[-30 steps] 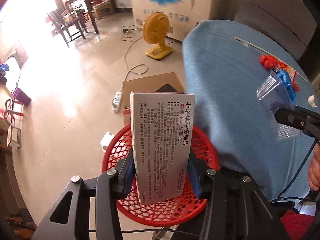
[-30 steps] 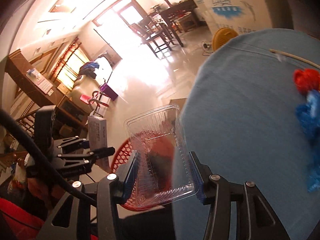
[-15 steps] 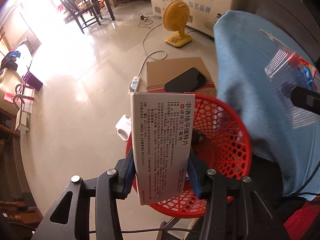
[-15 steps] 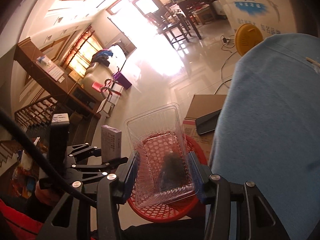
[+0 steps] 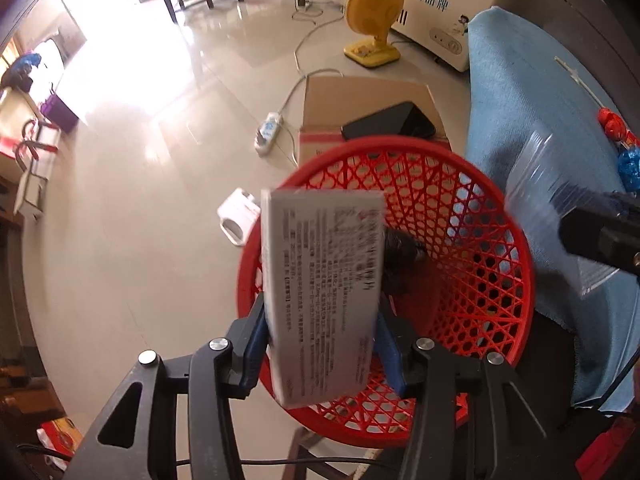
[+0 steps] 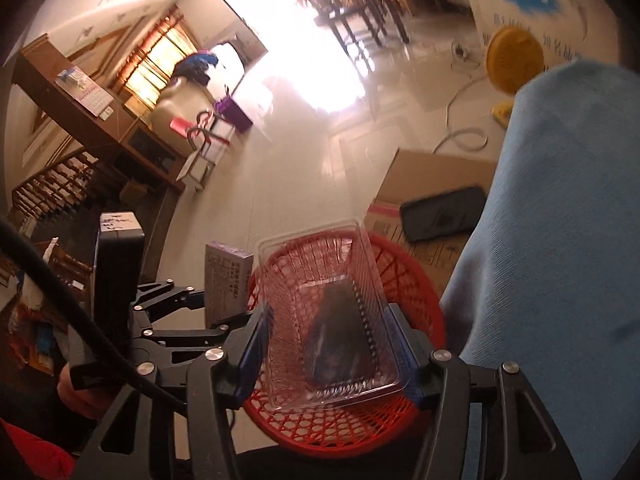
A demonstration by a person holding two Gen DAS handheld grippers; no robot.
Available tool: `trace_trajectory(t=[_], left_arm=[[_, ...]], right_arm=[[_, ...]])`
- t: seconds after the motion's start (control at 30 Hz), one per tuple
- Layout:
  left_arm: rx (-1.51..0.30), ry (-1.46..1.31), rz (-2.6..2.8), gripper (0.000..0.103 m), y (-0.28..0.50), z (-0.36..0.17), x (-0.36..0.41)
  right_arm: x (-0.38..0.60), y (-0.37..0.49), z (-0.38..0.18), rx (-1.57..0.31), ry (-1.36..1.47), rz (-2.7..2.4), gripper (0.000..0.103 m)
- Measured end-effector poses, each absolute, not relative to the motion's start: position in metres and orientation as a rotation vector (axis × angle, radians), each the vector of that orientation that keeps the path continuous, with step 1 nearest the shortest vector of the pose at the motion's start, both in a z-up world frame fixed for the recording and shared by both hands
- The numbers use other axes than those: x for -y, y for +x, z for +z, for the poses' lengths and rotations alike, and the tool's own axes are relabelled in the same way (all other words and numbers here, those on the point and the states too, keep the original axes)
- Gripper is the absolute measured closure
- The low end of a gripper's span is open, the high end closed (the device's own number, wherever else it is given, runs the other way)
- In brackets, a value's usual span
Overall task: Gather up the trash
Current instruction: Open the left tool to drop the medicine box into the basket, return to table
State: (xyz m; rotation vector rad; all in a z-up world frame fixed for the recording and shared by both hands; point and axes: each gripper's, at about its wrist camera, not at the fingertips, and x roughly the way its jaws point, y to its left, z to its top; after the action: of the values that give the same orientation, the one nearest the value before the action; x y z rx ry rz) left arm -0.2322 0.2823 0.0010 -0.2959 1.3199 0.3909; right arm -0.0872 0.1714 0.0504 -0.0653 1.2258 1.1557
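The left gripper (image 5: 320, 344) holds a white medicine box (image 5: 322, 292) printed with Chinese text. The box stands between the two blue-padded fingers (image 5: 256, 344), tilted slightly. It is blurred in the left wrist view, and whether the pads press its sides or have just parted from them is hard to tell. The box hangs directly over the near rim of the red mesh wastebasket (image 5: 472, 240), which stands on the tiled floor (image 5: 140, 200) with a dark crumpled item (image 5: 400, 256) at its bottom.

The right gripper (image 6: 332, 344) pinches a clear plastic clamshell tray (image 6: 332, 316) by its long sides, both fingers (image 6: 400, 344) pressed against the walls. The tray hangs above the open mouth of the basket, whose red mesh shows through it.

Behind the basket lies a flat cardboard box (image 5: 368, 100) with a black phone (image 5: 388, 126) on it. Beside them lie a white power strip (image 5: 269, 132) and a yellow fan (image 5: 374, 20). The table with the blue cloth (image 5: 532, 128) rises just right of the basket, carrying red and blue wrappers (image 5: 620, 140) near its far edge.
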Motion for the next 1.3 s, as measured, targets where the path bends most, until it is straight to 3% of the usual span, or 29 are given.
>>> trace_trajectory(t=[0.13,0.37,0.7,1.03,1.3], left_arm=[[-1.339,-0.327,0.375,0.039,-0.235,-0.007,-0.282],[-1.329,-0.310,0.372,0.038,-0.229,0.000,-0.276],[-1.232,-0.192,0.260,0.038,-0.178,0.041,-0.225],[-1.105,0.055,-0.029,0.034,-0.096,0.095,-0.088],[-1.062,0.264,-0.177,0.034,-0.027,0.095,0.022]], right_arm=[[-0.181,-0.084,0.028,-1.327,-0.055,1.167,0.038],[-0.166,-0.078,0.018,-1.347,0.002,1.132,0.037],[-0.074,-0.068,0.064,-1.182,0.151,0.977,0.037],[0.102,-0.066,0.105,-0.983,0.381,0.623,0.036],[0.232,-0.077,0.110,-0.886,0.551,0.328,0.036]])
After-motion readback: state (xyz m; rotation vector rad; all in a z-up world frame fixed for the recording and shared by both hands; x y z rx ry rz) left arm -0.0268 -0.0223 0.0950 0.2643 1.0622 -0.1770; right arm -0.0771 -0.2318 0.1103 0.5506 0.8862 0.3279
